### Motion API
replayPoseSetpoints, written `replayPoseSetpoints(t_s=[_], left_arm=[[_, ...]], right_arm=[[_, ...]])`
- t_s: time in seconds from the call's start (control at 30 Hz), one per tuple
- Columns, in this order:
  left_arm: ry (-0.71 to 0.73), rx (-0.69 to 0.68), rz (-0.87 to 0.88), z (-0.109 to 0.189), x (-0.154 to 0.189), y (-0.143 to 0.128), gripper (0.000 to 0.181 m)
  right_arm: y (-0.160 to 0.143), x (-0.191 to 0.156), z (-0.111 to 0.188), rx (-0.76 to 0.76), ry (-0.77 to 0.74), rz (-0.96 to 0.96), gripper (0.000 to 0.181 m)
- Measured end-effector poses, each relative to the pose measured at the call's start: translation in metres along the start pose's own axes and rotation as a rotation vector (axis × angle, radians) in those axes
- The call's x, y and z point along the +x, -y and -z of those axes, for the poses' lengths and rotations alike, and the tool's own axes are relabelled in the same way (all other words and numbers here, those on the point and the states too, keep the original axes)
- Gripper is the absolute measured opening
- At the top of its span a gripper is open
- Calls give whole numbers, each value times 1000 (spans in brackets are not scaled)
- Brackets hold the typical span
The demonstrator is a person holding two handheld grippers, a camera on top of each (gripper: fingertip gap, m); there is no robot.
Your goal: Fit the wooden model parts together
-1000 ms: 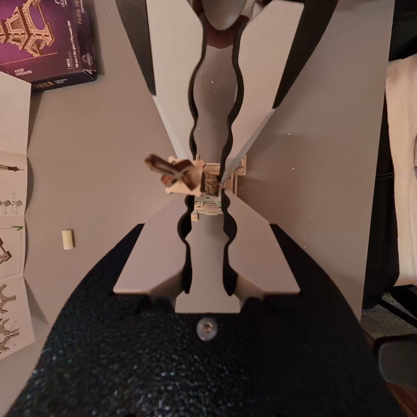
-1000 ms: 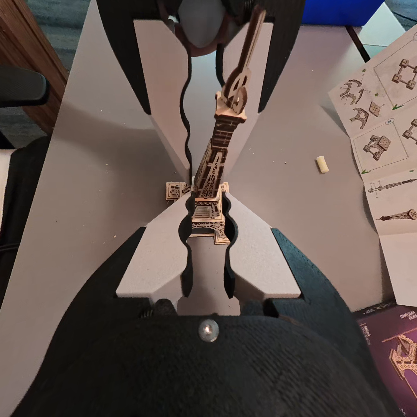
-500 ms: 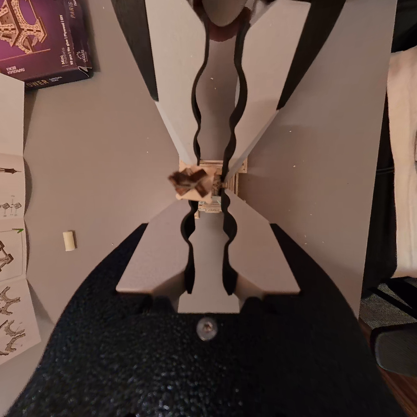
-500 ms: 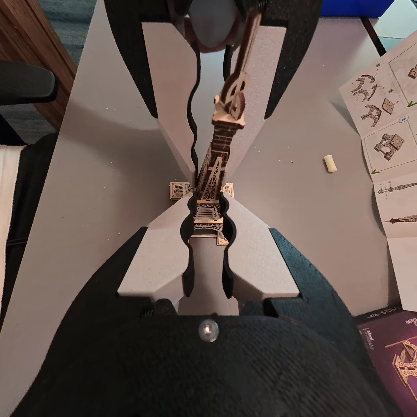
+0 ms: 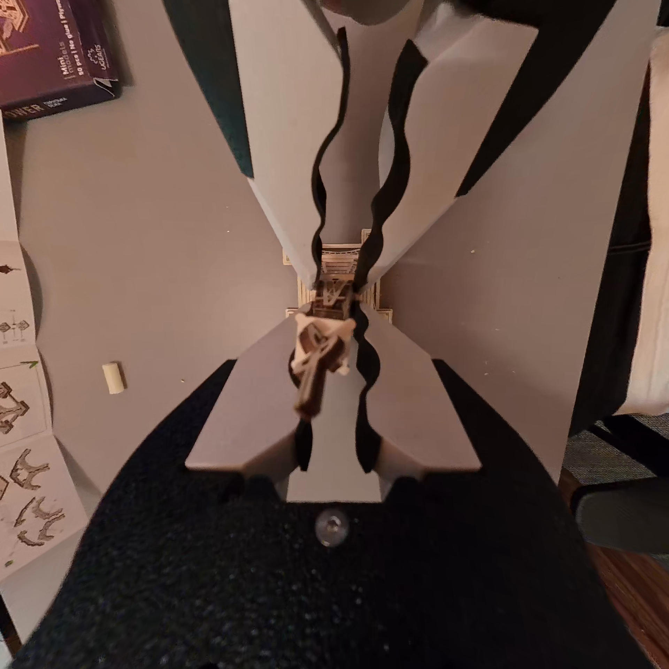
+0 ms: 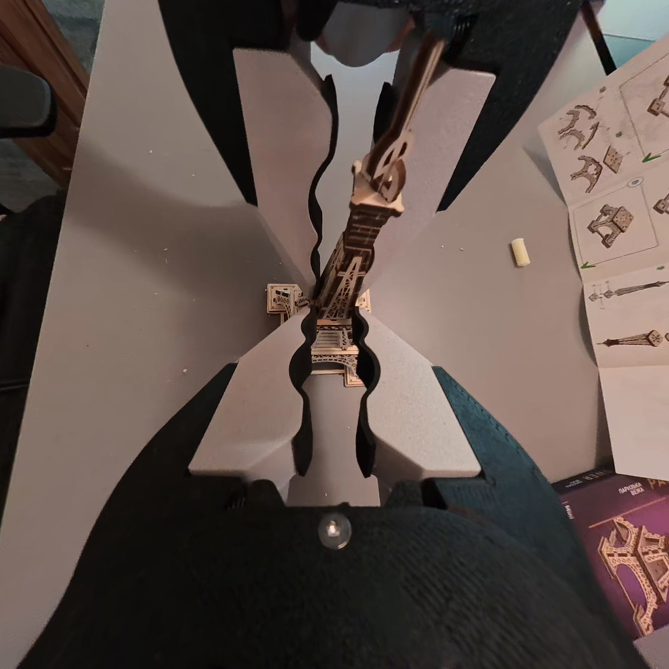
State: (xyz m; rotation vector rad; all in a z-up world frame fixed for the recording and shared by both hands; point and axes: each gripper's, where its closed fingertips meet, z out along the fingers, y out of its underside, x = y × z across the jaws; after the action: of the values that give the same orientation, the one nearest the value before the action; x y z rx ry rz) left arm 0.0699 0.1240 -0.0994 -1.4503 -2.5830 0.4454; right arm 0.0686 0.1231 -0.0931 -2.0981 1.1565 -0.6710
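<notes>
A wooden tower model (image 6: 347, 275) stands on the grey table (image 6: 144, 289), with its spire leaning away toward the opposite gripper. My right gripper (image 6: 333, 318) is shut on the tower's lower levels, just above its arched base (image 6: 282, 300). My left gripper (image 6: 338, 293) comes in from the far side and closes on the shaft just above. In the left wrist view the tower top (image 5: 322, 340) points at the camera and covers part of my left gripper (image 5: 329, 313). The right gripper (image 5: 336, 286) meets it from above.
A purple kit box (image 5: 54, 54) (image 6: 622, 543), a folded instruction sheet (image 5: 18, 398) (image 6: 615, 181) and a small cream peg (image 5: 114, 376) (image 6: 520, 252) lie to one side. A dark chair arm (image 6: 21, 105) stands past the table edge. Both grippers' tips are close together, under 4 cm apart. The small cream peg (image 6: 520, 252) is about equally far from each gripper, around 20 cm. My left wrist view (image 5: 113, 377) looks at it from another angle.
In the left wrist view the tower top has swung from the left to the middle and now points down at the camera. Both grippers keep their hold.
</notes>
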Motion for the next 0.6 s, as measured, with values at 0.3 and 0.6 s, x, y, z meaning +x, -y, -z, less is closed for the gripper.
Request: replayPoseSetpoints(t_s=[0.3, 0.6], left_arm=[[-4, 6, 4, 0, 1, 0, 16], [-3, -19, -18, 0, 1, 1, 16]], right_arm=[[0, -1, 0, 55, -34, -14, 18], [1, 0, 0, 100, -38, -21, 18]])
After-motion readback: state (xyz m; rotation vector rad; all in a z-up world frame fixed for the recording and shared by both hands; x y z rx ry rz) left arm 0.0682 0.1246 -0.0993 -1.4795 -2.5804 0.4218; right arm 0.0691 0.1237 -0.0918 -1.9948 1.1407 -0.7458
